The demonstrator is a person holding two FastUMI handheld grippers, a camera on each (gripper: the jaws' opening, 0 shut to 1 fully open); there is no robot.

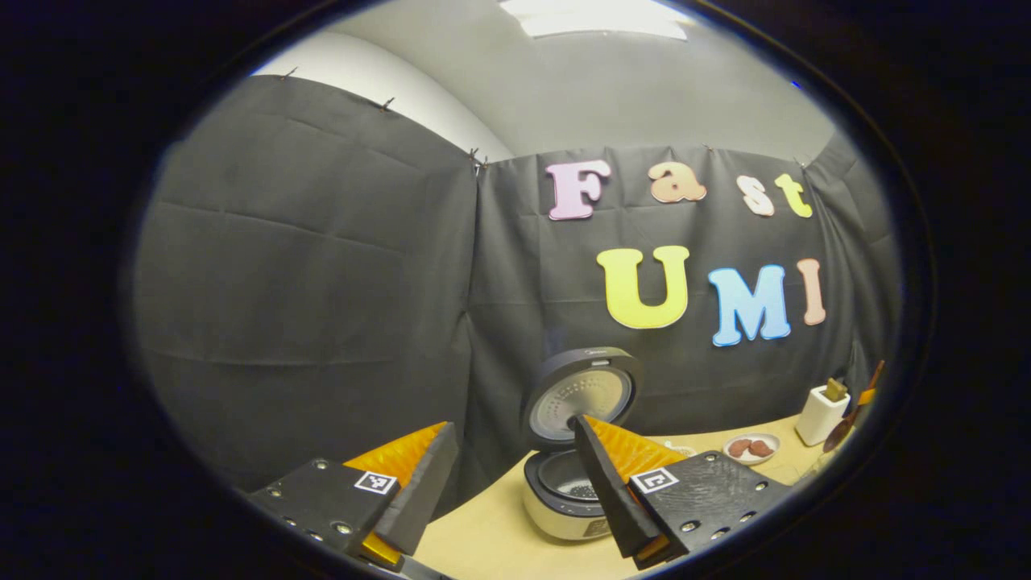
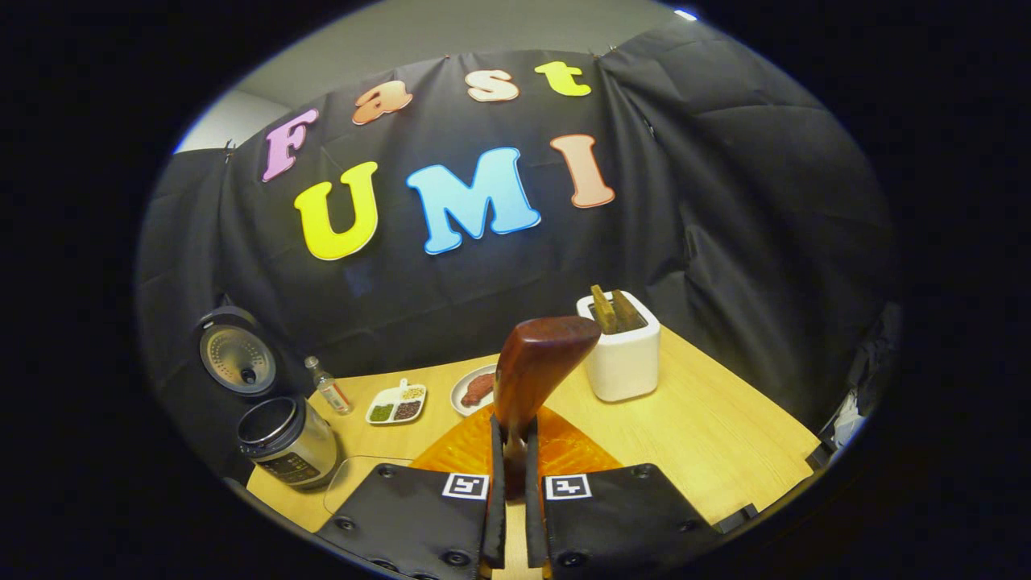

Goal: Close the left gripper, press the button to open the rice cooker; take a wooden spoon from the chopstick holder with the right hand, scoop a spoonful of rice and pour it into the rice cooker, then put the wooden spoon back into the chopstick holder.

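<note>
Your right hand-held gripper [image 2: 507,483] is clamped on the handle of the dark, glossy wooden spoon [image 2: 532,366], bowl up over the tabletop [image 2: 709,419], near the white chopstick holder [image 2: 622,362]. It looks stiff, light and slick, so grip squarely. Your left hand-held gripper [image 1: 515,483] hangs wide open, empty; no brand is readable on the open white rice cooker [image 1: 564,491].

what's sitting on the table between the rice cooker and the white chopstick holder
In the right gripper view, between rice cooker and chopstick holder: small bottle, divided dish, round plate.
</note>
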